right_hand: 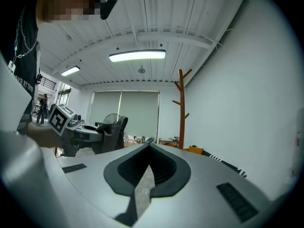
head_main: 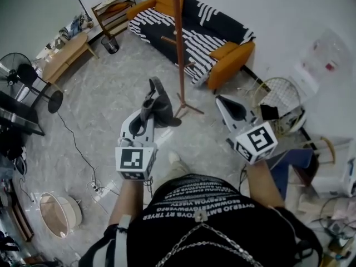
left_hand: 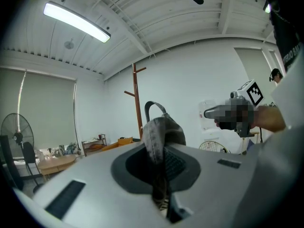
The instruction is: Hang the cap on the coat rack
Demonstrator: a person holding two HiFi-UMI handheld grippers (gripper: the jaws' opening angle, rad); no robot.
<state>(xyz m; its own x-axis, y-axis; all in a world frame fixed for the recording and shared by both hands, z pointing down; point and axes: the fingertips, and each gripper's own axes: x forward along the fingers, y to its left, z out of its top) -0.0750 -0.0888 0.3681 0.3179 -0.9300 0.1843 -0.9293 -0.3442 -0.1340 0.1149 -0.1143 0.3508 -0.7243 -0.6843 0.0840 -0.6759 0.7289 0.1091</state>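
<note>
A dark grey cap (head_main: pixel 157 105) hangs up out of my left gripper (head_main: pixel 148 114), whose jaws are shut on its fabric. In the left gripper view the cap (left_hand: pixel 162 128) rises between the jaws of the left gripper (left_hand: pixel 159 152), its strap loop on top. The brown wooden coat rack (head_main: pixel 179 43) stands on the floor just beyond both grippers, in front of the sofa; its pegs are bare. The coat rack (left_hand: pixel 136 99) shows behind the cap. My right gripper (head_main: pixel 226 103) is shut, with nothing in it, to the right of the rack's base. The right gripper (right_hand: pixel 148 149) sees the coat rack (right_hand: pixel 181 109) ahead, to its right.
A black-and-white striped sofa (head_main: pixel 194 32) with orange arms stands behind the rack. A fan (head_main: pixel 22 74), a wooden bench (head_main: pixel 64 54), a shelf (head_main: pixel 114 7) and a black bin (head_main: pixel 110 44) are at the left. A power strip (head_main: pixel 97 188) and a round basket (head_main: pixel 55 213) lie near my feet; clutter fills the right.
</note>
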